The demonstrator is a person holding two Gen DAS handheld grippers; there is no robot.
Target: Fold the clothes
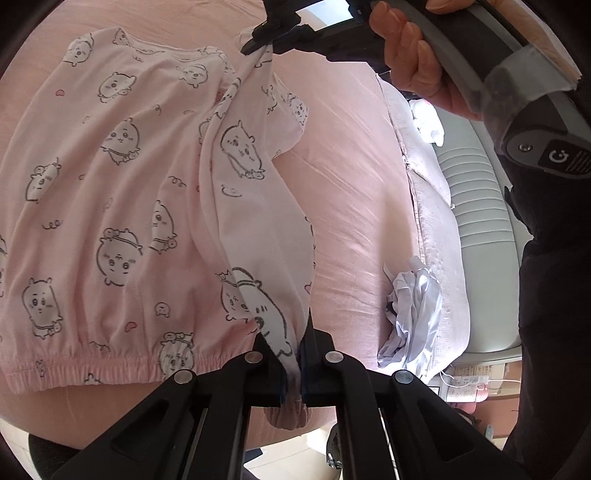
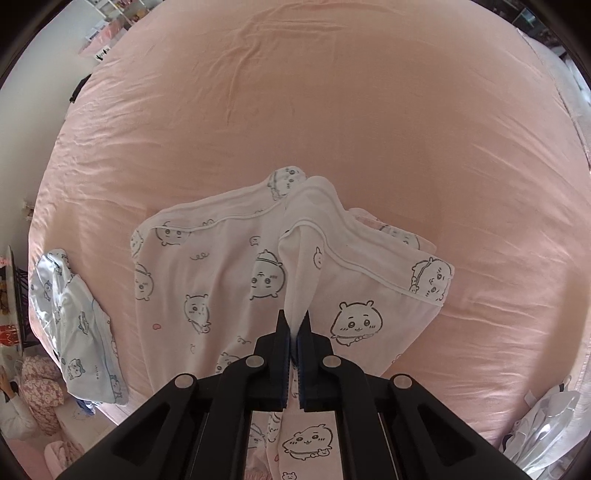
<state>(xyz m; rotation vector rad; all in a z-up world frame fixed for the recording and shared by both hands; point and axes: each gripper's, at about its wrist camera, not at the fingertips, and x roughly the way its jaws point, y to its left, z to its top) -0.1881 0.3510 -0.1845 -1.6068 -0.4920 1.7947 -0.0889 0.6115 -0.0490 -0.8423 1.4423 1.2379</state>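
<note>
A pink cartoon-print garment [image 1: 110, 192] lies spread on the pink bed [image 1: 351, 177]. My left gripper [image 1: 295, 354] is shut on its gathered hem corner and lifts a long fold of it. My right gripper [image 1: 266, 35] shows at the top of the left wrist view, shut on the far end of that same fold near the neckline. In the right wrist view my right gripper [image 2: 294, 328] is shut on a white ridge of the garment [image 2: 229, 273], which drapes to both sides onto the bed [image 2: 332, 110].
A crumpled white cloth [image 1: 413, 317] lies near the bed's right edge. A folded light-blue printed garment [image 2: 74, 325] lies at the bed's left edge in the right wrist view. White plastic-like cloth [image 2: 546, 435] sits at the lower right. A white cushioned surface [image 1: 476, 206] is beside the bed.
</note>
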